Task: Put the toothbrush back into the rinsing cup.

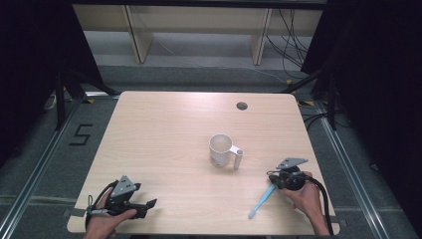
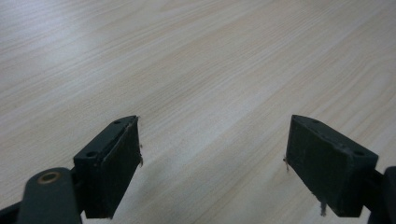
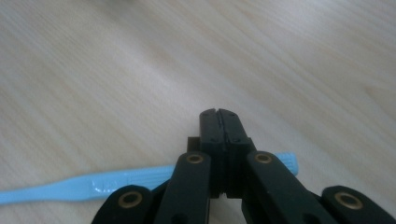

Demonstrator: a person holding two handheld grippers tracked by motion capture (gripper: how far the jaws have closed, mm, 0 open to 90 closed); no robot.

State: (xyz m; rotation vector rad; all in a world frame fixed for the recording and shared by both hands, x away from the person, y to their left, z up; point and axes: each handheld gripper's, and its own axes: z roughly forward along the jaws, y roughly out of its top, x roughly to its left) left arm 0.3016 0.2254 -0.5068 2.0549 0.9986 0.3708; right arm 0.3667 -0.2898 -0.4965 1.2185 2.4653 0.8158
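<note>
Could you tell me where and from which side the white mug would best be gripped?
Probably by the handle of the white mug: it juts toward the right gripper, which is shut on the blue toothbrush. The open left gripper could instead pinch the rim from above, since the mug stands upright.

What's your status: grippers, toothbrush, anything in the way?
Left gripper open, idle. Right gripper shut on toothbrush handle. Cup ahead, path clear.
</note>
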